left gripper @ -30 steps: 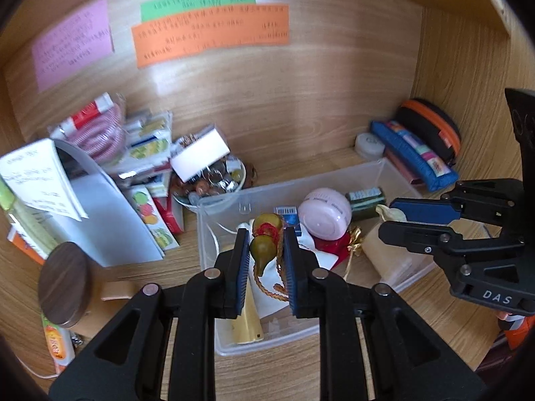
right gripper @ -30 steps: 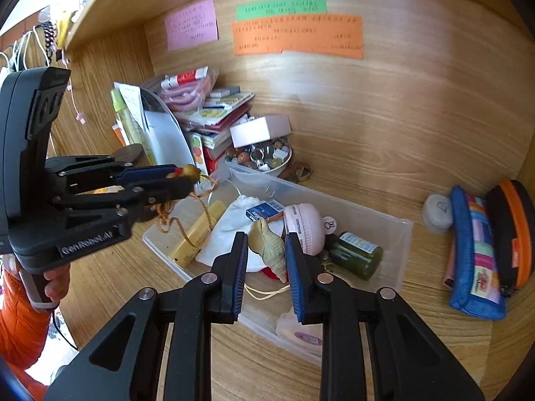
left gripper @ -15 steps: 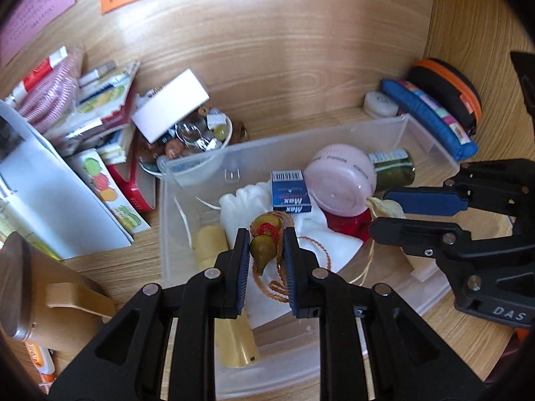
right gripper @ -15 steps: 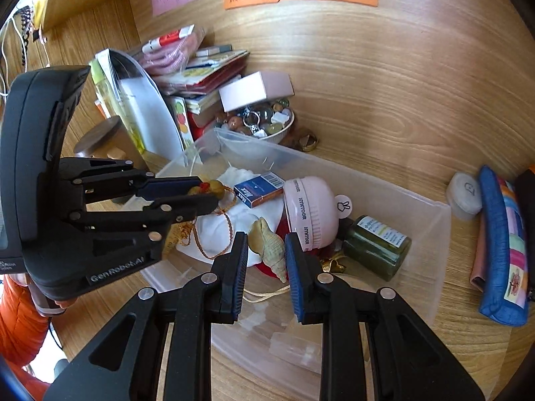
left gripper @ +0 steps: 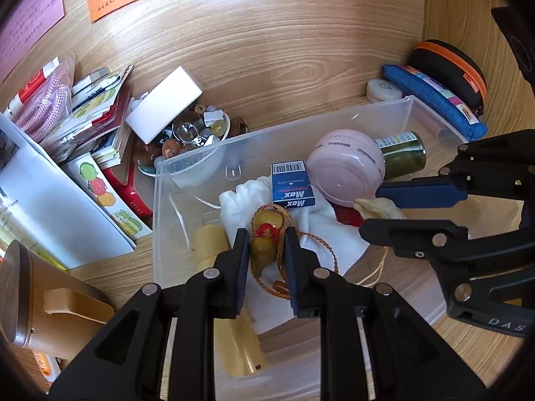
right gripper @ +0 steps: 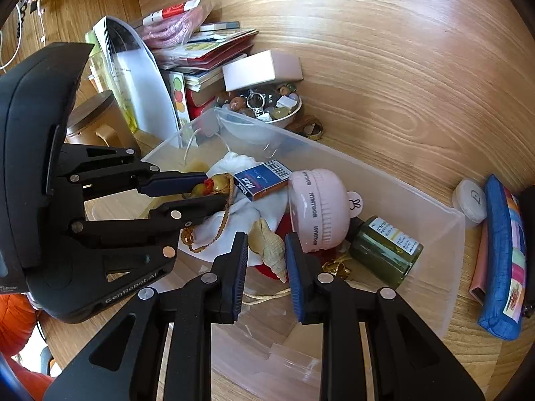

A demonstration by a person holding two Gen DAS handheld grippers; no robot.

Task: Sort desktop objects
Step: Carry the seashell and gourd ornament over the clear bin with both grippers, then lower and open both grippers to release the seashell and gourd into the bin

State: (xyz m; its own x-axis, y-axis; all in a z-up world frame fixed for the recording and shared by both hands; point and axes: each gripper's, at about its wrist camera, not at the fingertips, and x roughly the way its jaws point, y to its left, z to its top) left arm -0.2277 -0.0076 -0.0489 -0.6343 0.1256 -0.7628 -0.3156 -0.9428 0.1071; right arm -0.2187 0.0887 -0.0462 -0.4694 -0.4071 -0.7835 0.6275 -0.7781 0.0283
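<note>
Both tongs sit low inside the clear plastic bin [left gripper: 334,120], each with a load. Your left gripper [left gripper: 264,250] pinches a small yellow gourd charm [left gripper: 264,244]; its jaws are just beginning to ease apart, but the pads look to be touching the charm yet. The charm's long axis runs along the fingers, near to far: the pointed end faces back toward you, the fatter bulb with the red thread faces the far wall. Its braided cord [left gripper: 321,250] trails onto the white cloth [left gripper: 334,227] directly beneath. Your right gripper [right gripper: 267,250] is pressed together on a beige seashell [right gripper: 269,245]. The shell's long axis also lies roughly along the fingers, the tapered tip toward you and tilted slightly right, the broad whorl toward the far side. In the right wrist view the shell sits between the white cloth on its left and the pink round case [right gripper: 317,207] on its right, with something red under it. Judgement: both items are at the drop point. The left hand is nearer release, and the gourd should settle on the cloth just near of the blue box [left gripper: 292,183]. Watch that the cord does not snag a finger as you withdraw.
</note>
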